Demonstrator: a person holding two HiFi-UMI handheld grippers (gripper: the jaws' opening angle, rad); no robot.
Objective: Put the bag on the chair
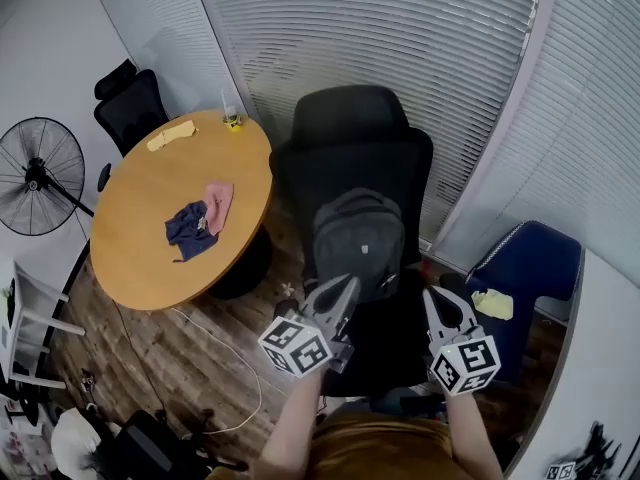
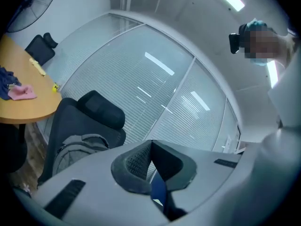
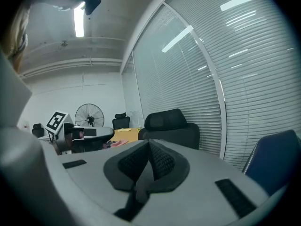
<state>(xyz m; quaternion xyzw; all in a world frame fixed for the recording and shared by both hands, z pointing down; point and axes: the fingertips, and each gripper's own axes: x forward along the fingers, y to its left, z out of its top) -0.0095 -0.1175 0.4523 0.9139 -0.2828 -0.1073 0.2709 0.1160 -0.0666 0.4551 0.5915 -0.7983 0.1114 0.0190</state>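
Gray bag (image 1: pixel 358 233) sits on black chair (image 1: pixel 350 118). Looks soft, floppy, maybe heavy: grab top. Closed, empty, near chair front: left tongs (image 1: pixel 345 290), right tongs (image 1: pixel 432 300).

Soft, even light; the ceiling lamp (image 3: pixel 79 21) glares, fisheye edges darken.

Left gripper (image 1: pixel 344 290): being held forward and tilted up, jaws being pressed together, nothing gripped.
Right gripper (image 1: pixel 431 299): being held beside it, apart, jaws being pressed together, nothing gripped.
Forearms: left forearm (image 1: pixel 292 426) and right forearm (image 1: pixel 472 430) being extended forward.
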